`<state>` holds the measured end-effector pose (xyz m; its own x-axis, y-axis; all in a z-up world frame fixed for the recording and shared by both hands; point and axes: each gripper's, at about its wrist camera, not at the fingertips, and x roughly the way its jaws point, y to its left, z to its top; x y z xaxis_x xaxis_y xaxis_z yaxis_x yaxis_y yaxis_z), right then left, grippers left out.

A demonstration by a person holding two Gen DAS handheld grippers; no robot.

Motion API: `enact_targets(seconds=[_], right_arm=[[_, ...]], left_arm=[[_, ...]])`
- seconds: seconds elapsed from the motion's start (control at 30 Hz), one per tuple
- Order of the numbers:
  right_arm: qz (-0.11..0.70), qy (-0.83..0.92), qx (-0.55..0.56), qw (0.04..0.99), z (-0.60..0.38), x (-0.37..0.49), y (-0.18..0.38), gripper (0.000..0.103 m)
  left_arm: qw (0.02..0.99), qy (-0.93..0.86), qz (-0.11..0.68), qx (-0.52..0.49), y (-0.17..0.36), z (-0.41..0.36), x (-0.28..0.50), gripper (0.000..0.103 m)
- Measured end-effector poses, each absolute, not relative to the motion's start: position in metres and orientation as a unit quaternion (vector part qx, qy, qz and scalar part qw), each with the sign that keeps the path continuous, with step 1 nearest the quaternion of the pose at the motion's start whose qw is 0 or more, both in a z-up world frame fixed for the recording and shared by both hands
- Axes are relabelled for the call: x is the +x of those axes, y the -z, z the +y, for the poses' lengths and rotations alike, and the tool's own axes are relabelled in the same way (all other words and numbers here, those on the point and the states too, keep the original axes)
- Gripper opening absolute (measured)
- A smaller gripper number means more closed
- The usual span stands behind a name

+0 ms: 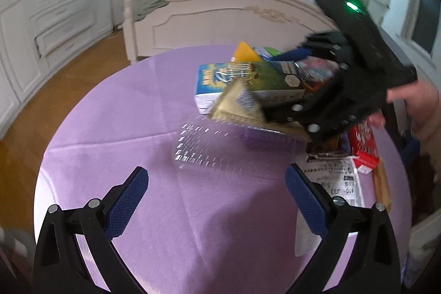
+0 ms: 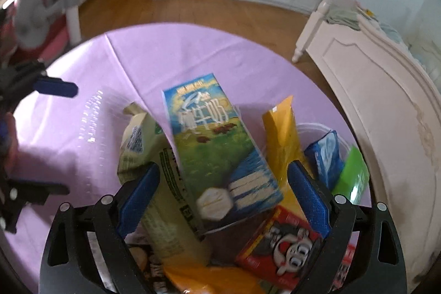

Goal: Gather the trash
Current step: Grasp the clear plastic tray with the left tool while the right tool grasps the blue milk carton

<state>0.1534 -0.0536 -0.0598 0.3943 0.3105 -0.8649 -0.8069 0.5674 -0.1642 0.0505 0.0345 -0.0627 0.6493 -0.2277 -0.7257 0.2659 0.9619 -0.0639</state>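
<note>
Both tongs hover over the round table with the purple cloth (image 1: 115, 134), and both have their blue pads spread wide with nothing between them. From its own camera, the left tongs (image 1: 216, 185) hang over a bare part of the cloth, just on the near side of a clear plastic tray (image 1: 201, 145) that lies flat there. The right tongs (image 2: 223, 183) are over the heap of trash; seen from the left camera they are the blurred black frame (image 1: 355, 79) coming in from the right, with a hand (image 1: 413, 101) behind them.

The milk carton (image 2: 217, 148), blue and green with a meadow printed on it, lies on top of the heap and serves as the landmark. A pale green wrapper (image 2: 146, 156) lies against its left side, and the clear tray is further left of that. A yellow packet (image 2: 284, 134) lies just right of the carton, and beyond it are a blue packet (image 2: 325, 153) and a green packet (image 2: 355, 175). A red box with a cartoon face (image 2: 286, 244) is on the near side of the carton, under the right pad (image 2: 308, 192) of the right tongs. An orange wrapper (image 2: 209, 280) lies at the bottom edge, nearer than the carton. A white paper label (image 1: 333, 181) lies on the cloth beside the heap. Behind the table stands a white bed (image 1: 234, 18).
</note>
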Motion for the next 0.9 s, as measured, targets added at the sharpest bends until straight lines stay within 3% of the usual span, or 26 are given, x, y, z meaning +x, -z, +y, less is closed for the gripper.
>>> enact_targets(seconds=[0.03, 0.07, 0.1, 0.2, 0.53, 0.9], right_arm=[[0.418, -0.357, -0.295, 0.781, -0.052, 0.154, 0.061, 0.092], [0.419, -0.357, -0.29, 0.783, -0.055, 0.155, 0.06, 0.081], [0.423, -0.358, -0.283, 0.783, -0.053, 0.155, 0.062, 0.059], [0.429, -0.344, -0.236, 0.801, -0.063, 0.167, 0.055, 0.052], [0.389, -0.316, 0.084, 0.861, -0.172, 0.138, -0.005, 0.052], [0.399, -0.259, 0.136, 0.869, -0.224, 0.073, 0.011, 0.052]], left_arm=[[0.907, 0.139, 0.396, 0.028, 0.063, 0.034, 0.052, 0.098], [0.909, 0.141, 0.392, 0.029, 0.062, 0.034, 0.053, 0.098], [0.909, 0.141, 0.39, 0.03, 0.062, 0.035, 0.054, 0.098], [0.91, 0.142, 0.388, 0.04, 0.059, 0.041, 0.061, 0.098], [0.894, 0.149, 0.422, 0.016, 0.065, 0.035, 0.065, 0.098], [0.902, 0.101, 0.419, 0.022, 0.056, 0.007, 0.069, 0.098]])
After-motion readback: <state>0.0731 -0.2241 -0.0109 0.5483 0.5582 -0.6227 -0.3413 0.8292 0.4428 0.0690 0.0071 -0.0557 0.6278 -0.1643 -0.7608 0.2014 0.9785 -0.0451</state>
